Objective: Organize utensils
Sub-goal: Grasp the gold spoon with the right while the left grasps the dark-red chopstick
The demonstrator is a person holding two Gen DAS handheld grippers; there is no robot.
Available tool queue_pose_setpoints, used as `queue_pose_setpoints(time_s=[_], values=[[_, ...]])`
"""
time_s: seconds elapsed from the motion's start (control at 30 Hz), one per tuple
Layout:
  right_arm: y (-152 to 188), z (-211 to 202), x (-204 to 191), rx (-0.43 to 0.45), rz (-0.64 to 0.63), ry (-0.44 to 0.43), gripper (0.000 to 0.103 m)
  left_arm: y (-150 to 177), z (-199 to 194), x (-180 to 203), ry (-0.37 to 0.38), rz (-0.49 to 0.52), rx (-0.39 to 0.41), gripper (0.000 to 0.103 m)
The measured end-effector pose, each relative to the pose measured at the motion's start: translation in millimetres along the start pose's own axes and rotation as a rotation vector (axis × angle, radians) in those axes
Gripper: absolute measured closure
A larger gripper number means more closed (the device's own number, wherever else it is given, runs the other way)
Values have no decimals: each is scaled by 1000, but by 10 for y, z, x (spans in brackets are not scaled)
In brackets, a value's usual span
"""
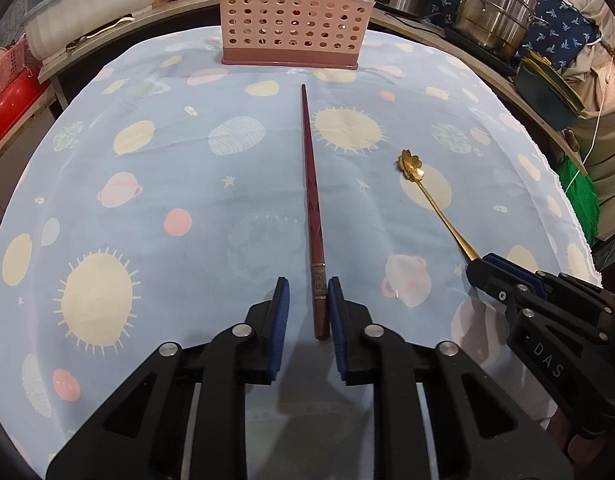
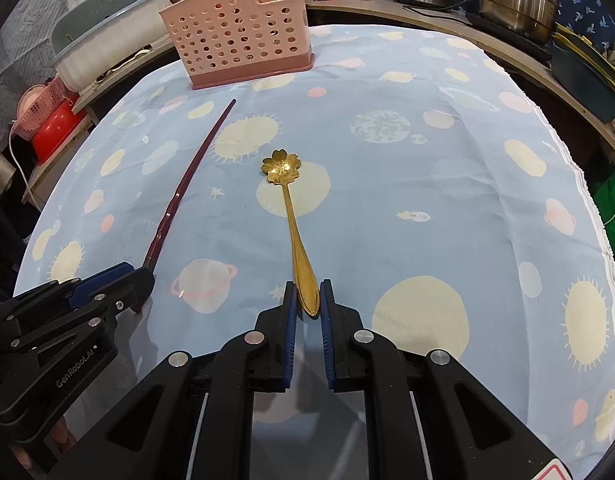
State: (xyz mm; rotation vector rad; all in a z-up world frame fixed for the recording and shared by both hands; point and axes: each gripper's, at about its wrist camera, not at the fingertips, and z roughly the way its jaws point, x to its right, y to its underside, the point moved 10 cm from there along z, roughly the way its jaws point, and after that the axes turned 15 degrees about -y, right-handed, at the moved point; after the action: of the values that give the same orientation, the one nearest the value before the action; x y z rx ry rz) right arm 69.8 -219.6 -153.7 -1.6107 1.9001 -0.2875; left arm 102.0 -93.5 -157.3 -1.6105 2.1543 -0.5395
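Covering my bench (image 1: 155,200) lay a planet-print cloth, the pink holder (image 1: 291,20) at its far edge. My left gripper (image 1: 307,304) straddled the maroon chopstick (image 1: 313,200), jaws spread; my right gripper (image 2: 307,300) flanked the gold spoon (image 2: 295,232), jaws slightly apart.
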Motion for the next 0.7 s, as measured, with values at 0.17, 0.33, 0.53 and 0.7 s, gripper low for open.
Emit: queue_pose_setpoints(time_s=[0.17,0.33,0.53,0.7], values=[[10,-40,-5,7,2,-2,92,9,-12,-22,14,-9,-9,96],[-15,-137,-22,23,3,-10,92,-19,-111,-97,8,-22,8,96],[-148,-340,-77,71,-2,-27,92,-177,-348,-211,-11,-34,71,96],[-352,-558,-149,127,-14,-42,93,-368,-562,-280,-18,-44,127,96]])
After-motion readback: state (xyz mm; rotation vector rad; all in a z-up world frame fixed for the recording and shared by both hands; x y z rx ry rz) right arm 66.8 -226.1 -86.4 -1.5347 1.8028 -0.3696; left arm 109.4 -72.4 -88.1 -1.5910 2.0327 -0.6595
